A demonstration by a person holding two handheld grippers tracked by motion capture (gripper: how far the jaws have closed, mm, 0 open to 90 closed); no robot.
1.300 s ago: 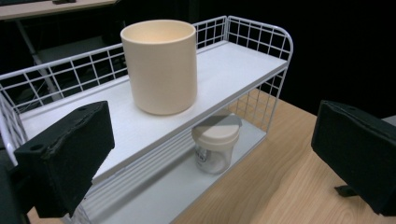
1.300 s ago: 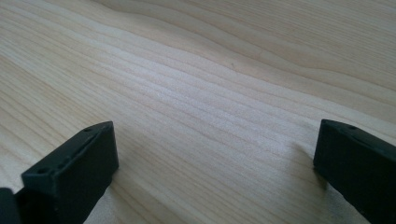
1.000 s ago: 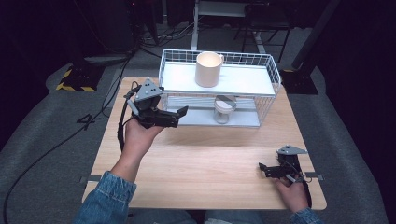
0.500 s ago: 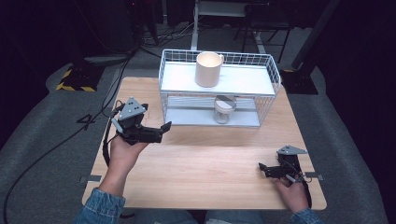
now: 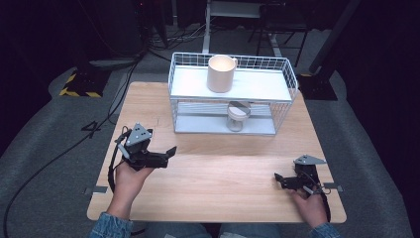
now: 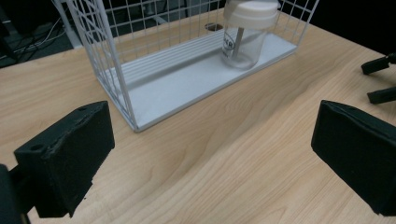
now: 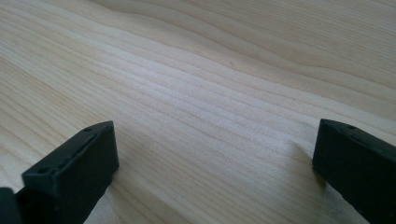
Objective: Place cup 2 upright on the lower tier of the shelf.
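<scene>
I have drawn the left gripper [image 5: 170, 151] back from the wire rack [image 5: 184, 110] toward the worktop's [image 5: 218, 188] left edge, jaws spread and empty. The right gripper [image 5: 278, 179], also spread, rests near the front right corner. A clear jar [image 5: 237, 116] stands on the rack's lower shelf, a cream cup [image 5: 221, 74] above.

Table [image 5: 218, 188] with wire rack [image 5: 285, 106] at upper centre of the high view.

Pale wood top; rack stands directly on it toward the far edge. Rack's upper shelf carries a mug [image 5: 221, 73]; its lower tray holds a lidded jar [image 5: 236, 116]. Right gripper [image 5: 283, 181] rests on the wood, lower right of the frame.
</scene>
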